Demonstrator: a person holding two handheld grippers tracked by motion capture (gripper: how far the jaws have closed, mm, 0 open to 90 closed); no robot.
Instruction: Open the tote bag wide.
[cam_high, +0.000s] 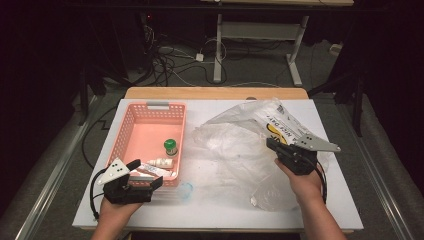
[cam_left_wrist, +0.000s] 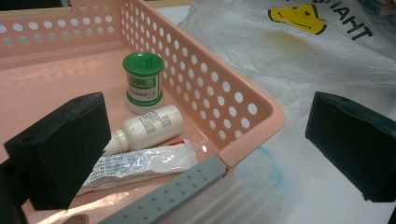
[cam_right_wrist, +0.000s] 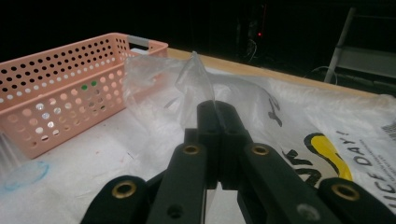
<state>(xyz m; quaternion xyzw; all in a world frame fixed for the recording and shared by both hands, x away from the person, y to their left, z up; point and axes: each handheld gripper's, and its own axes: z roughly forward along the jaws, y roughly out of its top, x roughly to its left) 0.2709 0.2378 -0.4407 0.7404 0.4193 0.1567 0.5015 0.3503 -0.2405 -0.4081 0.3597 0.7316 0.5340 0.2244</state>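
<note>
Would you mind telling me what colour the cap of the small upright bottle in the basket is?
Green; the cap shows best in the left gripper view.

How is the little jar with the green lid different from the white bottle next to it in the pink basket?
The green-lidded jar stands upright; the white bottle lies on its side. The jar has a wide green cap and a green label, while the bottle is white all over with a narrow neck and small dark print. Both sit inside the pink basket, close together near its front corner, and neither is held by a gripper.
</note>
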